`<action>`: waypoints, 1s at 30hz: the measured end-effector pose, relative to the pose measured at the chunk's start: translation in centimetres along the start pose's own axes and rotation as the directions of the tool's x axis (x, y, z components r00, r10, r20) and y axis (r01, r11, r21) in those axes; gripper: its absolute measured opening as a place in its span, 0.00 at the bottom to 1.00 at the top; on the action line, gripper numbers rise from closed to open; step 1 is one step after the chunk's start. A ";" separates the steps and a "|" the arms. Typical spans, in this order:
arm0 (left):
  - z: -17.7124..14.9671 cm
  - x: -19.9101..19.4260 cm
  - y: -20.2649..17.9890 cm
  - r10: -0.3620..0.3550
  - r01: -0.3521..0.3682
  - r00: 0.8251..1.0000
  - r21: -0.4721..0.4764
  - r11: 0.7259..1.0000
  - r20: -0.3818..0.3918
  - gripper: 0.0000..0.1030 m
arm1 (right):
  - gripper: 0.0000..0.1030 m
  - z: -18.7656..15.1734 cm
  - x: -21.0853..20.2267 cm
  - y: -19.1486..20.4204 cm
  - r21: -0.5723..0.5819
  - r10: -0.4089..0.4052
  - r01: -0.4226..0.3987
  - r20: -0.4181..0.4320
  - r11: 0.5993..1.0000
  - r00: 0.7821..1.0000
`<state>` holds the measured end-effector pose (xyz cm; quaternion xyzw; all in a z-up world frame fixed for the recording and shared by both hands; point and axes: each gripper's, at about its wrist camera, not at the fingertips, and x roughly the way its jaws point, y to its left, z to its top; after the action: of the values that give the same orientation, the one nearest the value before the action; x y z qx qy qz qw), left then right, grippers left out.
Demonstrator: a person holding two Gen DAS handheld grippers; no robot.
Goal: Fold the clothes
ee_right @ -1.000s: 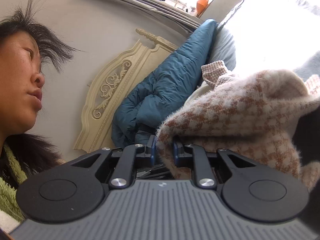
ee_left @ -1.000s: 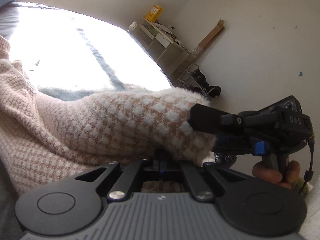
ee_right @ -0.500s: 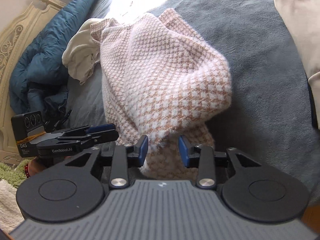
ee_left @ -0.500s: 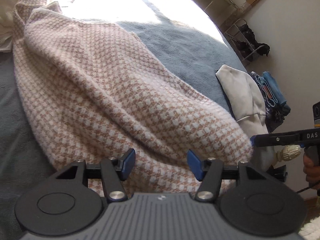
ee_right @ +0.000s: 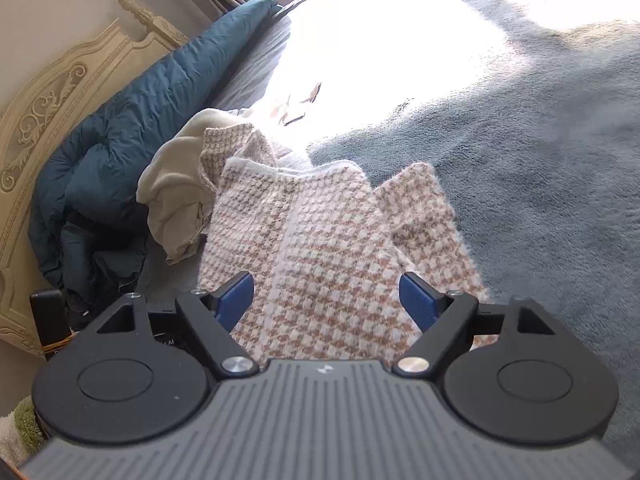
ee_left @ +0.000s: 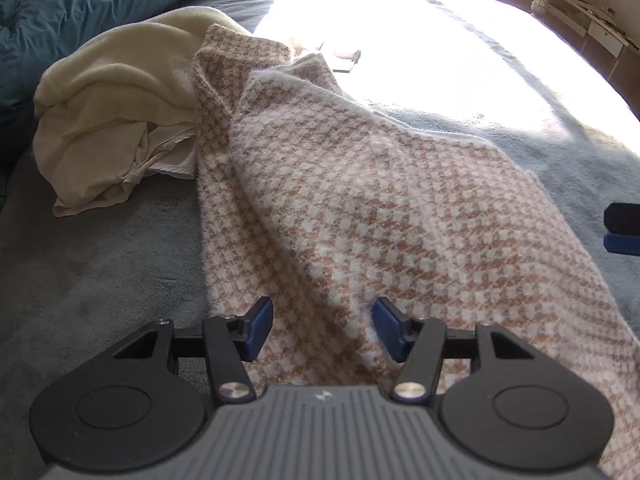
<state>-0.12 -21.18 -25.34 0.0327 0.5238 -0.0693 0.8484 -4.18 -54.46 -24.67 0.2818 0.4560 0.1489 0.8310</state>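
Houndstooth garment (ee_left: pixel 360 208) now released, lying spread on grey bed (ee_left: pixel 100 260) beside cream clothes pile (ee_left: pixel 112 120)
L gripper (ee_left: pixel 322 330): jaws part-open, closing slightly, fabric under them, not pinched
R gripper (ee_right: pixel 326 300): jaws wide, opening, over near hem, nothing gripped
vs 1 s ago: both clamped garment held aloft; since lowered, let go
Judgement: laid out for 1st fold, re-grasp needed

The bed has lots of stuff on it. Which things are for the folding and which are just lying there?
For the folding:
checked sweater
cream garment, probably next

Just lying there:
blue duvet
headboard
grey blanket underneath
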 end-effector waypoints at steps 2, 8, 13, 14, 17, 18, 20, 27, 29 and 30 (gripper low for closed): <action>-0.3 0.7 0.5 -0.023 0.022 1.000 -0.039 0.999 -0.011 0.51 | 0.78 1.3 4.1 0.1 -0.024 -0.035 0.033 -0.059 0.999 0.998; -2.7 0.5 1.4 -0.102 0.102 0.995 -0.093 0.990 0.007 0.34 | 0.59 0.8 8.6 1.6 -0.069 -0.181 0.172 -0.168 0.983 0.969; -3.2 -0.8 5.2 -0.186 0.183 0.983 -0.147 0.972 -0.008 0.21 | 0.21 -1.6 5.3 5.2 -0.018 -0.083 0.081 -0.181 0.997 0.980; -3.3 -1.3 6.0 -0.189 0.185 0.982 -0.150 0.971 -0.009 0.17 | 0.19 -2.4 4.5 6.5 -0.016 -0.056 0.054 -0.182 0.998 0.982; -3.5 -3.6 10.0 -0.158 0.156 0.987 -0.159 0.975 0.001 0.15 | 0.19 -4.8 2.5 10.6 -0.016 0.006 -0.010 -0.203 1.000 0.979; -3.5 -4.5 11.5 -0.146 0.145 0.989 -0.163 0.976 0.005 0.15 | 0.19 -5.9 2.0 12.5 -0.032 0.022 -0.030 -0.217 0.999 0.976; -3.3 -6.2 14.0 -0.115 0.117 0.993 -0.164 0.980 0.025 0.15 | 0.19 -8.3 1.1 16.1 -0.058 0.064 -0.081 -0.255 0.995 0.965; 0.4 -11.9 18.5 -0.087 0.102 0.986 -0.096 0.990 0.145 0.15 | 0.19 -19.5 2.3 25.7 -0.168 0.102 -0.199 -0.461 0.965 0.881; 1.6 -12.7 17.8 -0.127 0.136 0.976 -0.044 0.990 0.175 0.22 | 0.19 -23.1 3.1 27.7 -0.163 0.110 -0.226 -0.524 0.960 0.844; 1.8 -12.5 16.8 -0.156 0.159 0.973 -0.008 0.987 0.171 0.24 | 0.19 -24.6 3.5 28.5 -0.208 0.075 -0.219 -0.539 0.953 0.839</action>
<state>-1.52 -3.72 -13.65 -0.0240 0.4513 -0.1334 0.8820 -22.72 -21.81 -20.29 0.1528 0.6185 0.3427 0.6904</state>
